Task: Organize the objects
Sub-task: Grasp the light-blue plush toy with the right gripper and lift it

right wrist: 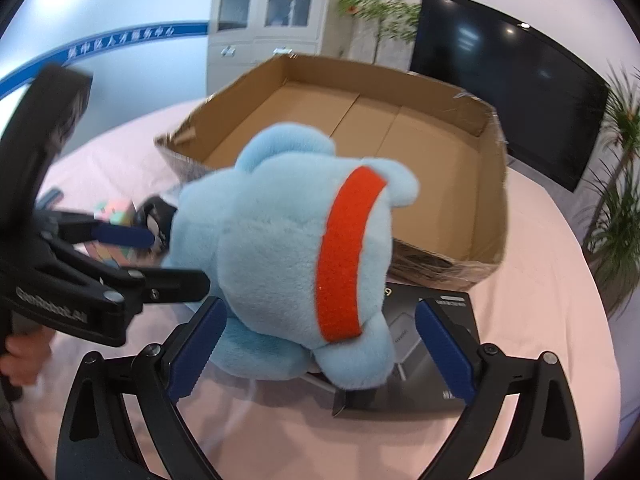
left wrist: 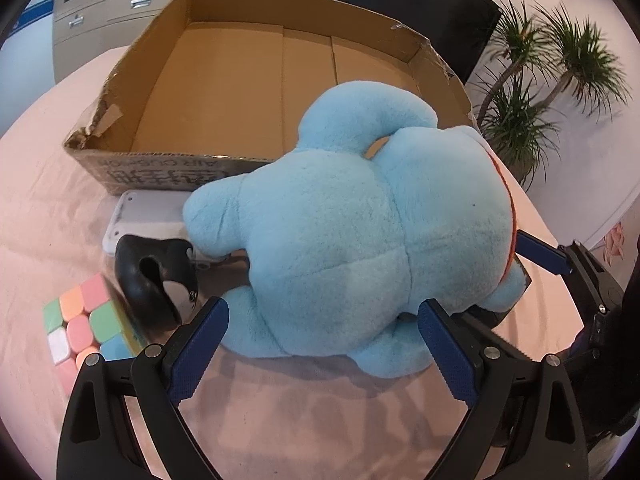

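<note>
A light blue plush toy [left wrist: 340, 232] with a red band [right wrist: 344, 252] lies on the pink tablecloth in front of an open cardboard box [left wrist: 168, 60]. Its right side rests on a flat black carton [right wrist: 436, 356]. My left gripper [left wrist: 322, 344] stands open, with the toy's near edge between its blue fingertips. In the right wrist view my right gripper [right wrist: 320, 346] is open too. The toy's lower end sits between its jaws, clear of the right pad. The left gripper [right wrist: 178, 260] reaches in from the left, straddling the toy's side.
A pastel puzzle cube [left wrist: 80, 320], a black curved controller [left wrist: 148, 276] and a white flat device [left wrist: 148, 216] lie left of the toy. A hand [right wrist: 24, 364] holds the left gripper's handle. A dark screen [right wrist: 500, 80], potted plants [left wrist: 532, 92] and a cabinet [right wrist: 268, 12] stand beyond the table.
</note>
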Action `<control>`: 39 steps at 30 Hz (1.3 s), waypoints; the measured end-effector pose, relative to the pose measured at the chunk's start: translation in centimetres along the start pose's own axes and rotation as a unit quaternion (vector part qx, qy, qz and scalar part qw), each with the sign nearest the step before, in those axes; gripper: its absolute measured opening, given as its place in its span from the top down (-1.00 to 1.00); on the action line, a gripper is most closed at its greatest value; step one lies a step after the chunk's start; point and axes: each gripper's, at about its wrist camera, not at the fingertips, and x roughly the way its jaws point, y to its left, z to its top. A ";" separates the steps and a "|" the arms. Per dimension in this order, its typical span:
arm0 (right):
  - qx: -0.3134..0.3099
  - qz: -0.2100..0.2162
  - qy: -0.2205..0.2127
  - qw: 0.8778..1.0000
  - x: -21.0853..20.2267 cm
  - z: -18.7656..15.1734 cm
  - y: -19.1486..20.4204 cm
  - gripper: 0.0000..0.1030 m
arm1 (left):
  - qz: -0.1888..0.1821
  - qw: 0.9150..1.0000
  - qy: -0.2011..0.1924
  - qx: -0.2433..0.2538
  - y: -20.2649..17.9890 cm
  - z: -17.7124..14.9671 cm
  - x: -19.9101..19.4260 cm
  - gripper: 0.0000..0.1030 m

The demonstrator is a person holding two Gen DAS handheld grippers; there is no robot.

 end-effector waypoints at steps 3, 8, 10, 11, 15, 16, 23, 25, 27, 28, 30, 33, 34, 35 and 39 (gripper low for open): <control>-0.020 0.013 -0.007 1.000 0.7 0.2 0.6 -0.85 | -0.006 1.000 0.012 0.000 0.1 0.5 1.3 -0.85; -0.033 0.002 -0.012 0.999 1.7 0.0 1.0 -0.66 | 0.001 1.000 0.013 0.019 0.1 0.7 2.3 -0.83; -0.036 -0.004 -0.015 0.999 1.9 0.0 1.1 -0.59 | -0.022 1.000 0.013 0.017 0.1 0.7 2.7 -0.57; -0.036 -0.008 -0.014 0.999 1.9 0.0 1.1 -0.55 | -0.027 0.999 0.016 0.013 0.1 0.7 2.9 -0.57; -0.037 -0.020 -0.015 0.999 2.0 -0.2 1.5 -0.49 | -0.026 0.999 0.011 0.020 -0.3 0.7 3.0 -0.46; -0.038 -0.022 -0.015 0.999 2.0 -0.2 1.6 -0.49 | -0.026 0.999 0.009 0.022 -0.4 0.7 3.1 -0.44; -0.036 -0.036 -0.019 0.999 1.1 -0.2 2.3 -0.46 | -0.026 0.999 0.001 0.023 -1.0 -0.1 1.4 -0.36; -0.034 -0.039 -0.026 0.998 0.4 -0.2 2.5 -0.46 | -0.028 0.999 -0.003 0.024 -1.1 -0.4 0.6 -0.36; -0.033 -0.042 -0.032 0.998 -0.3 -0.3 2.7 -0.46 | -0.025 0.999 -0.007 0.027 -1.5 -0.6 -0.3 -0.35; -0.032 -0.043 -0.035 0.998 -0.7 -0.3 2.7 -0.46 | -0.023 0.999 -0.013 0.031 -1.9 -0.7 -0.8 -0.35; -0.029 -0.048 -0.045 0.997 -1.6 -0.3 2.9 -0.46 | -0.023 0.999 -0.021 0.037 -2.3 -1.0 -1.8 -0.35; -0.028 -0.061 -0.060 0.996 -3.0 0.0 3.4 -0.45 | -0.022 0.998 -0.034 0.045 -3.0 -1.1 -3.2 -0.35; -0.029 -0.064 -0.064 0.996 -3.4 0.0 3.5 -0.45 | -0.021 0.998 -0.041 0.048 -3.2 -1.0 -3.8 -0.35; -0.030 -0.068 -0.071 0.995 -3.9 0.2 3.6 -0.45 | -0.020 0.998 -0.045 0.050 -3.0 -1.1 -4.4 -0.35; -0.030 -0.074 -0.088 0.993 -5.0 1.0 3.6 -0.45 | -0.011 0.997 -0.061 0.056 -3.5 -0.6 -5.9 -0.35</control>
